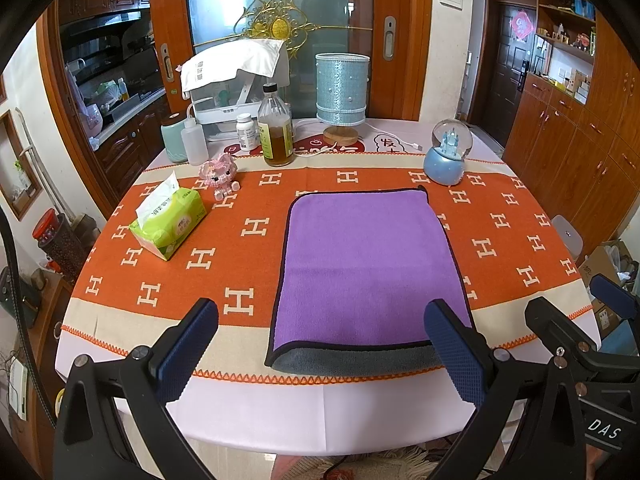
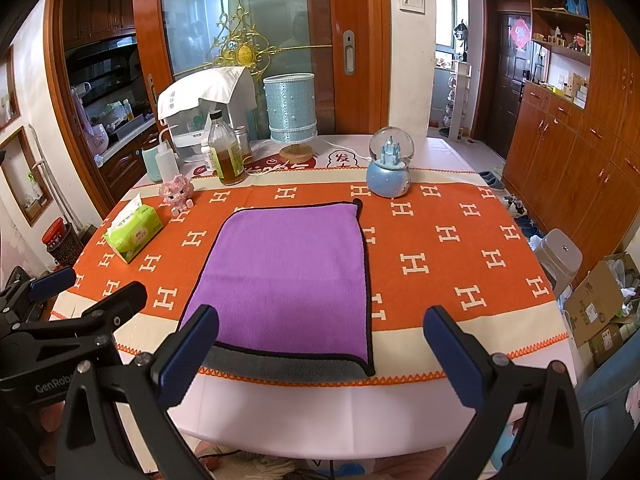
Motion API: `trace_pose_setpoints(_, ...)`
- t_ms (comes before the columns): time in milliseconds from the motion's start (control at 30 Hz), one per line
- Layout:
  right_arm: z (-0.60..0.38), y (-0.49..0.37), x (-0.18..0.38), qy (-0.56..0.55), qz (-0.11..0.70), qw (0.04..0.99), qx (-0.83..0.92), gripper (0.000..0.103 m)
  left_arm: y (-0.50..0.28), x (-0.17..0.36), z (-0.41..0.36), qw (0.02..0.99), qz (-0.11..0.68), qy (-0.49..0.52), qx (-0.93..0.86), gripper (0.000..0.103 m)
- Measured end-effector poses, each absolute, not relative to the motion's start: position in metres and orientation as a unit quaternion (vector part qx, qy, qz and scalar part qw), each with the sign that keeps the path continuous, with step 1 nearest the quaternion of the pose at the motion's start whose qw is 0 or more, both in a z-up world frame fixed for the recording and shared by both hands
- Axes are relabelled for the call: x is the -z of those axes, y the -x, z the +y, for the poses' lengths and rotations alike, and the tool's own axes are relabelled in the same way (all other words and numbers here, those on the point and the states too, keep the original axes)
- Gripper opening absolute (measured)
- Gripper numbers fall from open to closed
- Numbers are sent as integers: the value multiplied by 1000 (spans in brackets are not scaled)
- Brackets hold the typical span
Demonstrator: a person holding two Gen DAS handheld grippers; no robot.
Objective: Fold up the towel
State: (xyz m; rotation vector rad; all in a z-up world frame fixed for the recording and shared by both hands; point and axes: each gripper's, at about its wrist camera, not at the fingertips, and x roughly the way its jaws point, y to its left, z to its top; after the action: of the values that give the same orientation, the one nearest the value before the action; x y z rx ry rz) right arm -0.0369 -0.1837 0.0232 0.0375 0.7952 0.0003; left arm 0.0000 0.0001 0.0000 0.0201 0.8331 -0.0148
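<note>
Hovering both grippers, left gripper and right gripper, jaws apart and empty, at the table's near edge, so next I reckon I grab the half-folded purple towel by its near corners.

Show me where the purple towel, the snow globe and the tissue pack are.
purple towel (image 1: 368,264), left wrist view, middle of purple face.
snow globe (image 2: 390,160), right wrist view, lower glass ball.
tissue pack (image 1: 170,222), left wrist view, green top.

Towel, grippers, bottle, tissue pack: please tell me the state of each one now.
purple towel: flat on the table, near edge turned up, grey underside showing
left gripper: open, holding nothing
right gripper: open, holding nothing
glass bottle: upright, capped, partly full
tissue pack: opened, one tissue sticking out
</note>
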Motion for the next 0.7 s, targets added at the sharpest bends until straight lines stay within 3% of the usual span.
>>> trace_pose_setpoints(700, -183, 35, -23, -19, 388, 921, 0, 102, 0, 0, 0, 914, 405, -9, 8, 102)
